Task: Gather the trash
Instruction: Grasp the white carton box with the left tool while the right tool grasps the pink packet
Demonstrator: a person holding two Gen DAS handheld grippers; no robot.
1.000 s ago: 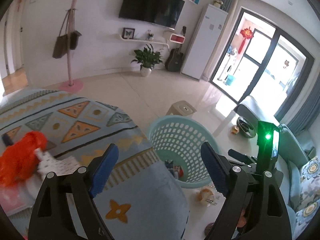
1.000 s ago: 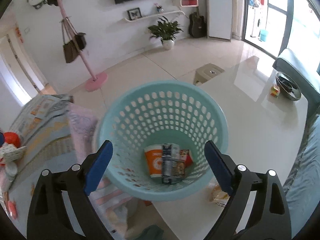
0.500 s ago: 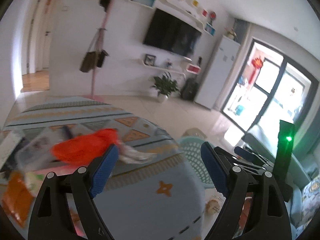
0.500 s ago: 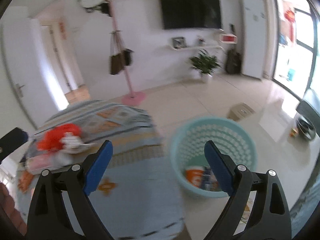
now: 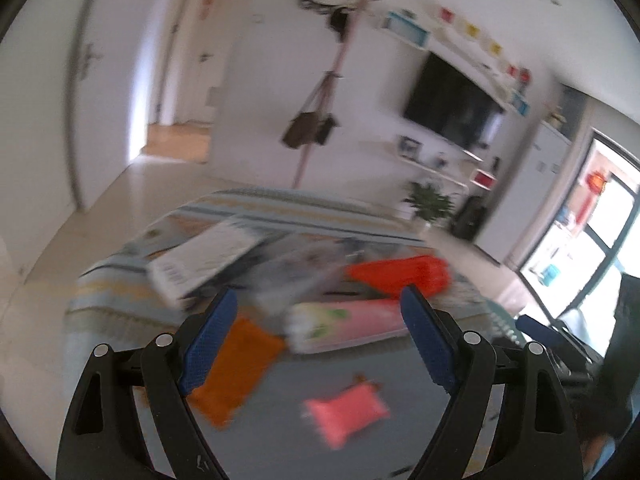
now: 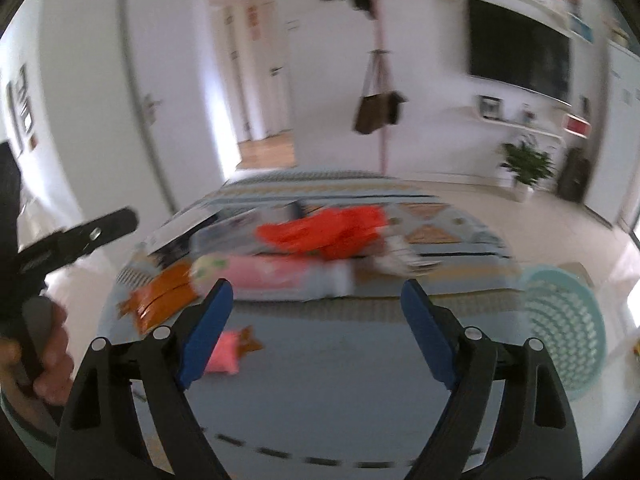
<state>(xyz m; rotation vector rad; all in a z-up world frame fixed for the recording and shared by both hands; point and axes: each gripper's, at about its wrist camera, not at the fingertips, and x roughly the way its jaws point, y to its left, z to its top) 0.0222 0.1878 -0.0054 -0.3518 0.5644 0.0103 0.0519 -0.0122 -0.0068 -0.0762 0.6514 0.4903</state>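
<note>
Trash lies on the patterned mat (image 5: 132,280), blurred by motion: an orange packet (image 5: 236,368), a small pink packet (image 5: 346,408), a long pink pack (image 5: 344,326), a red bag (image 5: 400,276) and a white box (image 5: 204,258). My left gripper (image 5: 318,340) is open and empty above the packets. My right gripper (image 6: 316,332) is open and empty; it sees the red bag (image 6: 324,232), the pink pack (image 6: 272,274), the orange packet (image 6: 160,296), the pink packet (image 6: 224,354) and the teal basket (image 6: 564,328) at right.
A coat stand with bags (image 6: 380,108) stands behind the mat. A TV (image 6: 520,56), a shelf and a plant (image 6: 524,166) line the far wall. A doorway (image 5: 180,136) opens at the back left. The left handle and hand (image 6: 36,320) show in the right view.
Both grippers have swung left, away from the teal basket and toward the trash on the mat. Both stay open and empty.
</note>
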